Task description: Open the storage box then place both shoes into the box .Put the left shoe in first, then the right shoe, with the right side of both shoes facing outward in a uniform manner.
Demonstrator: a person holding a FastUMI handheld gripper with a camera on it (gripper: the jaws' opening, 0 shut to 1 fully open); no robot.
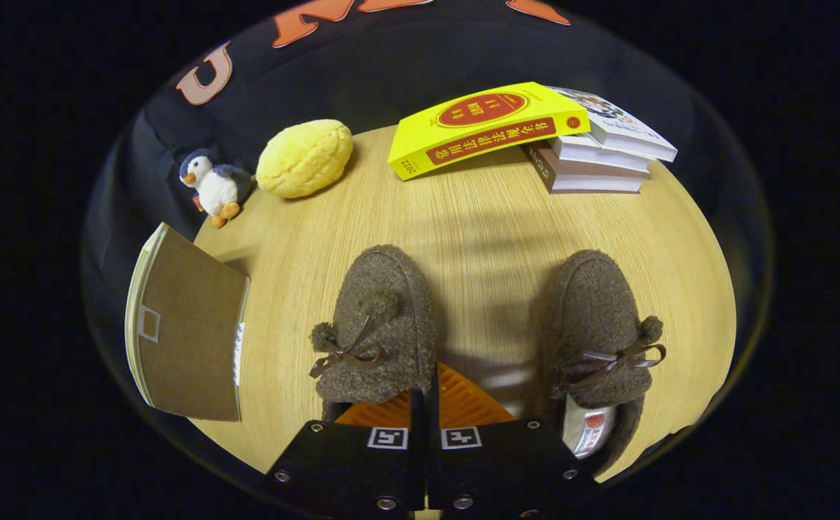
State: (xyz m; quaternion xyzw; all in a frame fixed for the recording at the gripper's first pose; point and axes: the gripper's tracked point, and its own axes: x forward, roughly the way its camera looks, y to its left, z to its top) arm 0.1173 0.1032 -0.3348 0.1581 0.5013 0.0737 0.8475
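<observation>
Two fuzzy brown slippers sit side by side on the round, pale wood-grain table (477, 238), toes pointing away. Both are of nubbly fleece, each tied with a thin brown ribbon bow ending in small pompoms. The left-hand slipper (383, 325) lies in the lower middle of the frame, its heel end touching the gripper's fingers; the right-hand slipper (596, 325) sits lower right, apart from the fingers, with a white label showing inside its opening.

The gripper (430, 404) is at the bottom centre, its two ribbed orange fingers (463, 401) pressed together with nothing between them, each black mount carrying one square marker.

At the left edge lies one flat brown cardboard piece (185, 325) with pale layered edges; I cannot tell whether it is the storage box.

In the upper left stand one small plush penguin (214, 184) and one lumpy yellow lemon-shaped plush (304, 157). In the upper right there is one stack of books (596, 155), four counted, the glossy yellow book (485, 126) leaning off the top.
</observation>
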